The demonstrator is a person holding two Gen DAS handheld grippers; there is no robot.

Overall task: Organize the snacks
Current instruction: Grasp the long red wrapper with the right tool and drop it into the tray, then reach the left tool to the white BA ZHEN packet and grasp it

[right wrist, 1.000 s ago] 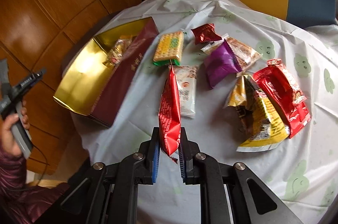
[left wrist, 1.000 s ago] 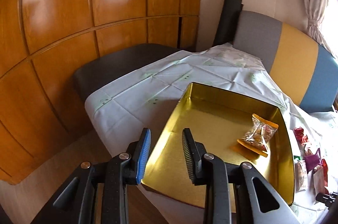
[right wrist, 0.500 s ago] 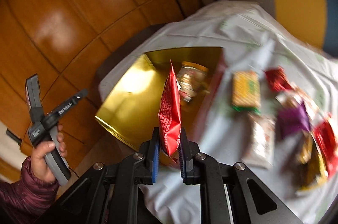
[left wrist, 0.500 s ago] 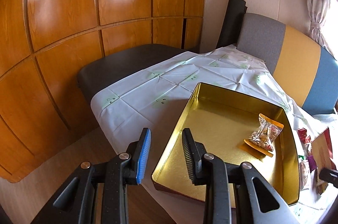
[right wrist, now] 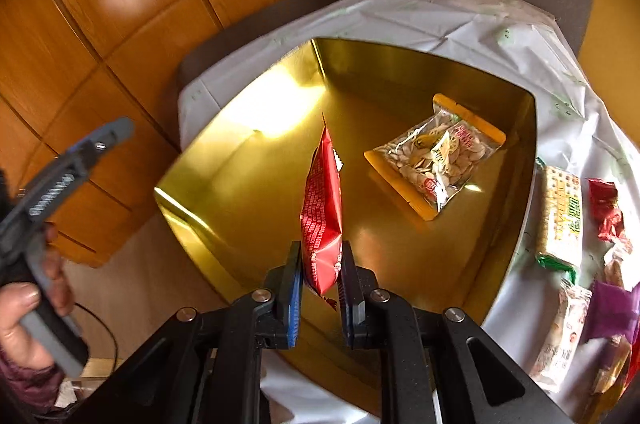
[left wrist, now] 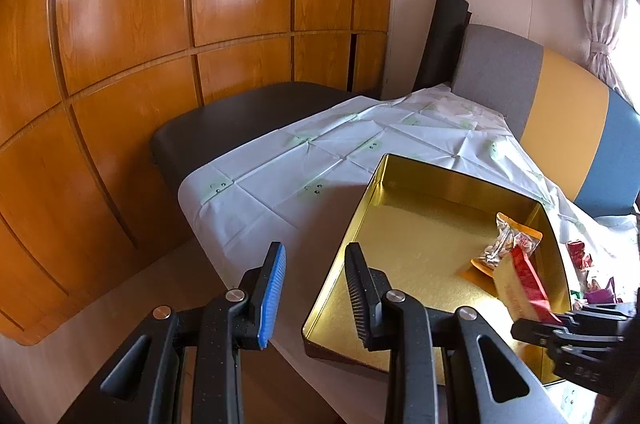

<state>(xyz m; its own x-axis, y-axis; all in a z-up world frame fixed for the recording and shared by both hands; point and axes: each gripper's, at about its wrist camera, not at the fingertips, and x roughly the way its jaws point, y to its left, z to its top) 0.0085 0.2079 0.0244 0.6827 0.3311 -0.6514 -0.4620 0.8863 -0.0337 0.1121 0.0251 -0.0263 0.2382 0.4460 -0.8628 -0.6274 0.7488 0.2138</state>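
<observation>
While the right gripper [right wrist: 319, 278] pinches the red snack packet [right wrist: 322, 212] by its lower end above the gold tin [right wrist: 248, 192], it may drop onto the seed packet [right wrist: 436, 156] at two o'clock, or slip early. The left gripper [left wrist: 314, 290] stands wide apart, holding nothing, beside the tin's near corner.

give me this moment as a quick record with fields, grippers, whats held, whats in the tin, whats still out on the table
left gripper: open, empty, beside the tin's near corner
right gripper: shut on red foil snack packet, held above the tin
gold rectangular tin: holds one clear orange-edged seed packet
white tablecloth: green-and-yellow cracker pack, dark red wrapper, purple packet and others lie right of the tin
</observation>
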